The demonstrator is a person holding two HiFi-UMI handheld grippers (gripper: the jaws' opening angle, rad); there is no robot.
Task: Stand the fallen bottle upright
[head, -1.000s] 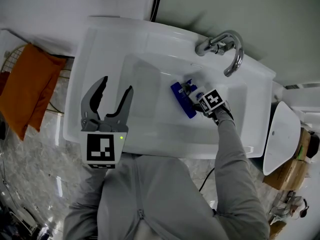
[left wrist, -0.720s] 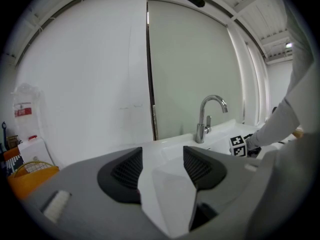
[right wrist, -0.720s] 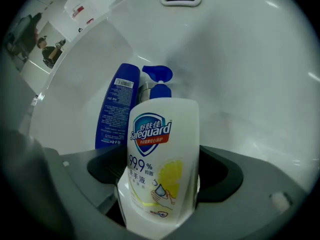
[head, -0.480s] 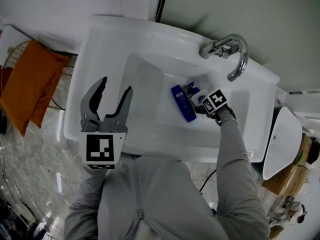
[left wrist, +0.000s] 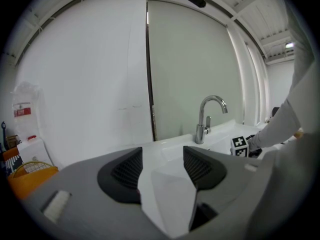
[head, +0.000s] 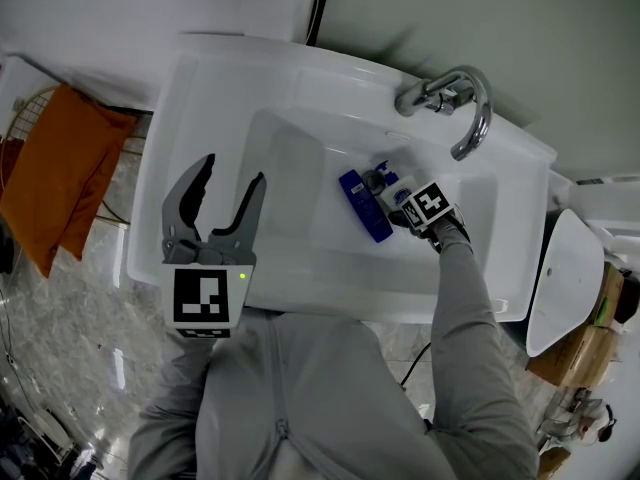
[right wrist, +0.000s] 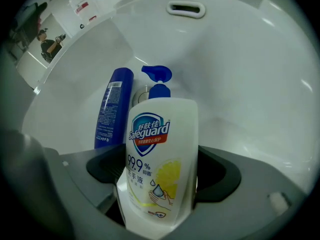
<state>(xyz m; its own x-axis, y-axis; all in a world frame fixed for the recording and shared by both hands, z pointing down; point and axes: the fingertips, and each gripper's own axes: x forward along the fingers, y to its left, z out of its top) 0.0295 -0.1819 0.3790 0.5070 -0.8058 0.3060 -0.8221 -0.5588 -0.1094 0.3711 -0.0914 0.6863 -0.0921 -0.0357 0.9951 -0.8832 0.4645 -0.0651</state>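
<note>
The right claw (right wrist: 162,170) has just been opening and now straddles the soap bottle (right wrist: 160,149), which lies flat in the sink (right wrist: 250,84), without pinching it. Righting it looks not yet begun; the left claw (left wrist: 162,166) hangs spread and empty.

In the white ceramic sink basin (head: 200,118) a dark blue plastic bottle (head: 365,206) lies flat. A white pump soap bottle (right wrist: 160,154) lies just beside it on its right, pump toward the basin's back. A curved chrome faucet (head: 455,98) stands on the basin's back rim. A folded orange cloth (head: 60,178) lies well left of the basin.
</note>
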